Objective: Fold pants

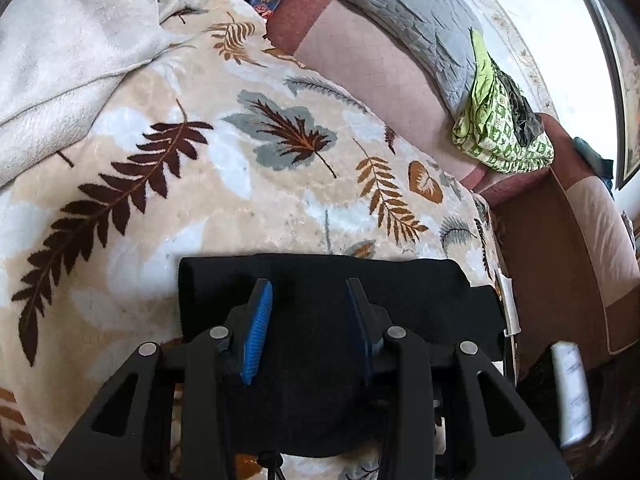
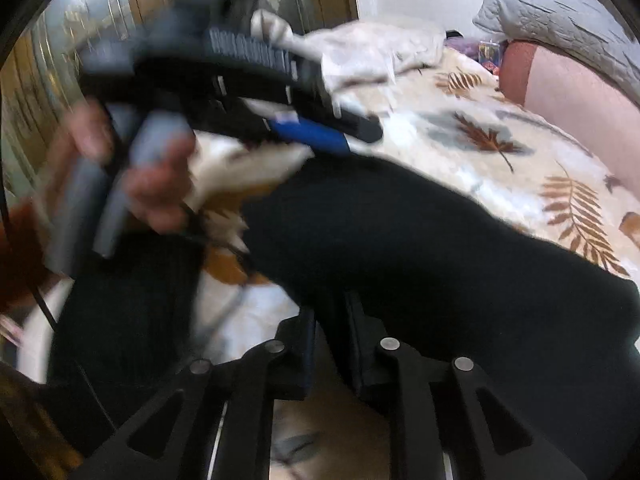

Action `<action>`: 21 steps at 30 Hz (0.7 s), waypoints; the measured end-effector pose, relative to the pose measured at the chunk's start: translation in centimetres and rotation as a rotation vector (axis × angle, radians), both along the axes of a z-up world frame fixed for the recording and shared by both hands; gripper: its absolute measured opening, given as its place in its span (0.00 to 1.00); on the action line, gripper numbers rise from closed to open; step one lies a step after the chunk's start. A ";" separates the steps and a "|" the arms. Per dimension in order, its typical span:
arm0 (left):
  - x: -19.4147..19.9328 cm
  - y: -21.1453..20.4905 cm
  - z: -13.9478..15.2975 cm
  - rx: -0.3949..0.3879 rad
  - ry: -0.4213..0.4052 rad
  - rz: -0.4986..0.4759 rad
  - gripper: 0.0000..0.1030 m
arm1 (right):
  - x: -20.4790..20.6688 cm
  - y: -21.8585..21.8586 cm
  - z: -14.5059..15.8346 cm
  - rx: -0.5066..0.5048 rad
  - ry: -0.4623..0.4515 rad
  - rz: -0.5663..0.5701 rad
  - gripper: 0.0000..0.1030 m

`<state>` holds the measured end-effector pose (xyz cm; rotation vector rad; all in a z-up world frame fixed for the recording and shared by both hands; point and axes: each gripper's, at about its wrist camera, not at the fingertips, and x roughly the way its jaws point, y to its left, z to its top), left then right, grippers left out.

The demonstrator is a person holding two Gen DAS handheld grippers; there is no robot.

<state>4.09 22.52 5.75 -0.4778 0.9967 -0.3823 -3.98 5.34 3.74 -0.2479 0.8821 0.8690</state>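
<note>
We note the black pants lying folded on the leaf-print blanket, left tool standing apart above them, right tool nearly together, seemingly pinching their edge, likely to carry it over.

Daylit room, one view sharp, the other smeared by motion.

In the left wrist view, strong white light blows out the wall at the upper right, while the leaf-print blanket is evenly lit and crisp, with soft shadows only. The black pants lose all fabric detail. The right wrist view is heavily blurred, worst on the hand at the left. Both frames curve strongly, with dark vignetted corners.
</note>
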 end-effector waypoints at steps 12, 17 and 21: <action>0.0 0.2 -0.1 0.009 0.012 0.020 0.37 | -0.8 1.4 1.5 0.112 0.087 0.084 0.22; -0.1 0.6 -0.4 -0.003 0.027 0.048 0.37 | 1.8 3.1 0.3 0.084 0.047 -0.026 0.17; -0.4 0.8 -0.8 0.006 0.070 0.066 0.37 | 2.7 5.3 -1.9 0.009 0.036 -0.025 0.13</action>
